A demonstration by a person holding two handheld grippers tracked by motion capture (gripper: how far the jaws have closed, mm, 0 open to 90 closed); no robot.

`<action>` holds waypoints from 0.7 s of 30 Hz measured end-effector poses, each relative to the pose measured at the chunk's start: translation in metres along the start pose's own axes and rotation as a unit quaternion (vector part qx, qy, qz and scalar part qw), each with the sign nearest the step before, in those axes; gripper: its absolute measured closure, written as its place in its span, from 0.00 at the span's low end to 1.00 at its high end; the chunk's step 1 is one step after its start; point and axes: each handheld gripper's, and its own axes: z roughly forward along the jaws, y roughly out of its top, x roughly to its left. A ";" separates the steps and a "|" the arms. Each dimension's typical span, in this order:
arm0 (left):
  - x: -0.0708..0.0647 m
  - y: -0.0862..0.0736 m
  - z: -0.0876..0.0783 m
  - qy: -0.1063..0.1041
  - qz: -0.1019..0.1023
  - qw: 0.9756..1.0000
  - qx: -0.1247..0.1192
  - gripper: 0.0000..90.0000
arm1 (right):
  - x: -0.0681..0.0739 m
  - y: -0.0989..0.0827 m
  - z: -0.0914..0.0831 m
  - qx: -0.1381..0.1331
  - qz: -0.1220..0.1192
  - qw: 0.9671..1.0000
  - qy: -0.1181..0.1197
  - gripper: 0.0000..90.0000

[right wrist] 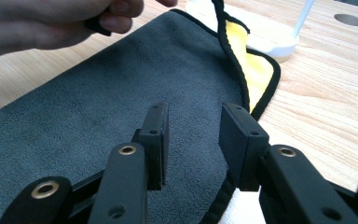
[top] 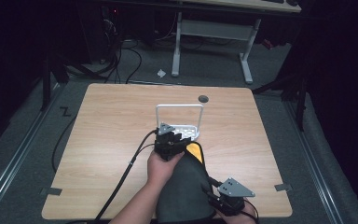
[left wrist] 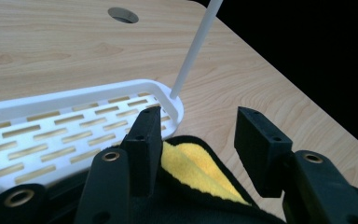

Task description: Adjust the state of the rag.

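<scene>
Near the worktop (top: pixel 112 121) centre, the grey-and-yellow microfibre cloth (top: pixel 184 186) runs lengthwise from the near edge to the white slotted rack (top: pixel 182 122). Left tool (left wrist: pixel 198 140) spread over its far corner; right tool (right wrist: pixel 200 140) spread at its near end.

cloth (top: pixel 185 189) cut off below, tray (top: pixel 189 131) partly hidden

High view: the counter (top: pixel 121 140) is evenly lit from above; the surroundings fall to near black. Overall soft, low resolution. Both gripper views are bright, with no glare on the wood, and blurred at near range along the bottom edge.
</scene>
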 end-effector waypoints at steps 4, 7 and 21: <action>0.003 -0.008 -0.012 -0.002 0.008 1.000 0.000 0.57 | 0.002 0.000 0.003 0.005 -0.007 1.000 0.003 0.74; 0.007 -0.018 -0.024 -0.004 0.005 1.000 -0.003 0.57 | 0.001 0.000 0.008 0.011 -0.010 1.000 0.005 0.81; 0.025 -0.070 -0.058 0.029 0.057 0.995 0.076 0.79 | -0.039 0.030 0.102 0.091 -0.026 0.995 -0.037 0.99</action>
